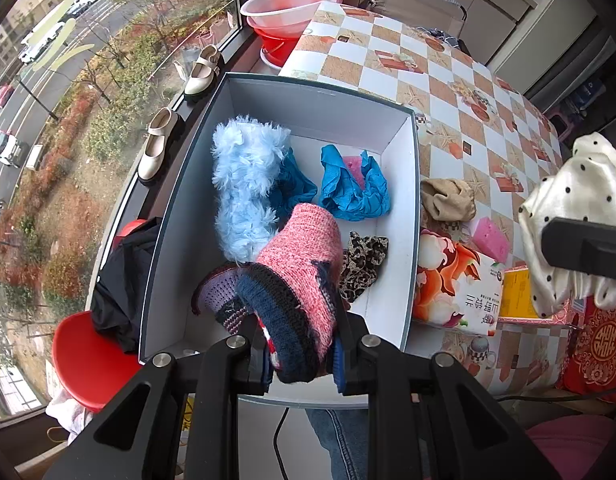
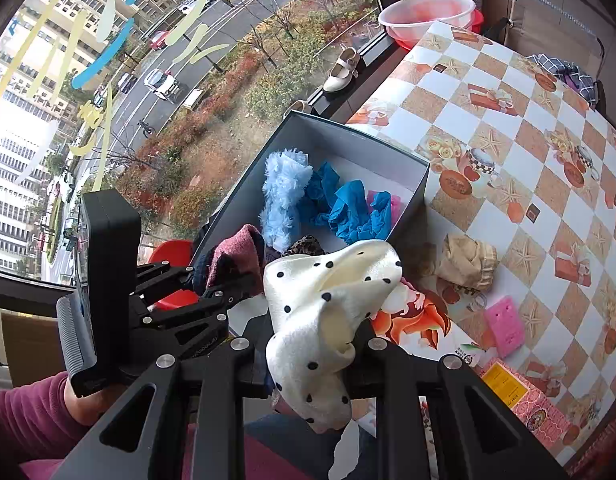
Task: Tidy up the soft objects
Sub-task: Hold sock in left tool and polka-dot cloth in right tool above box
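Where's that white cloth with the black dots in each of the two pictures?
Left wrist view: the polka-dot cloth is at the far right edge, bunched in the right gripper.
Right wrist view: it fills the lower centre, clamped between the fingers.
Shared landmark: the fluffy light-blue item inside the grey box.

Only readable bit was upside-down Chinese print, looked like 上野软抽, on the floral tissue pack (image 1: 455,284).

One box (image 1: 403,216); two blue gloves (image 1: 353,188); two pink sponges (image 1: 489,238); two cream shoes (image 1: 158,144); one knitted sock (image 1: 304,264).
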Demonstrator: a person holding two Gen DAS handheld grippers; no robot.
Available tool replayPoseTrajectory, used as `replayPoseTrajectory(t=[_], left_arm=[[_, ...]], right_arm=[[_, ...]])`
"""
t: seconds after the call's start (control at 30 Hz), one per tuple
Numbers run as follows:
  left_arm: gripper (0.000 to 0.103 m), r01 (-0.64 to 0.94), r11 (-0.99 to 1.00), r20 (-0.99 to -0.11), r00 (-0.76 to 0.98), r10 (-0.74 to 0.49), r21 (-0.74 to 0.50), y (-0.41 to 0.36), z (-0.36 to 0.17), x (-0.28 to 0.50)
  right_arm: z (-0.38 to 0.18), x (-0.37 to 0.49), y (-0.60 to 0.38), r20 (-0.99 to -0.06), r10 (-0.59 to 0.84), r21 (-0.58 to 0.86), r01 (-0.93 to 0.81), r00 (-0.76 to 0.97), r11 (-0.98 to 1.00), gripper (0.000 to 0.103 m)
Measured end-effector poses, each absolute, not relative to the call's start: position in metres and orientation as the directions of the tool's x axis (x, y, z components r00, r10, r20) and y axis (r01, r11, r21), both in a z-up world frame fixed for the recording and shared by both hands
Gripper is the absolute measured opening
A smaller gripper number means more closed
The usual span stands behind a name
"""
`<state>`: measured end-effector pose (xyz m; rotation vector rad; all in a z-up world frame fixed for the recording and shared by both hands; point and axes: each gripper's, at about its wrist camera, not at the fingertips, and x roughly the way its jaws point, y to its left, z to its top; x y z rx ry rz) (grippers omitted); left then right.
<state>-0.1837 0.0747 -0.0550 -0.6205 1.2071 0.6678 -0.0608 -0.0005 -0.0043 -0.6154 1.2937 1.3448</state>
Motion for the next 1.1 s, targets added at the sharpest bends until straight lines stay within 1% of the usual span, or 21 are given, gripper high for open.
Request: replayPoseTrajectory(t=[0.67,1.1], left_arm=[[0.024,-0.753,0.653,-0.970,0.210,0.124,-0.079,0.083,-0.061,-0.179],[0.024,-0.792,0.603,-0.965,0.222,0.140,-0.095,0.093,-0.067,-0.188]], right_arm=[[-0.013,-0.053,0.001,-0.906,0.336,0.343,-0.911,-0.256,0.231,0.023],[-0.026,-0.049,0.011,-0.908,0.315,0.360,-0.899,-0.275,0.251,0.023]])
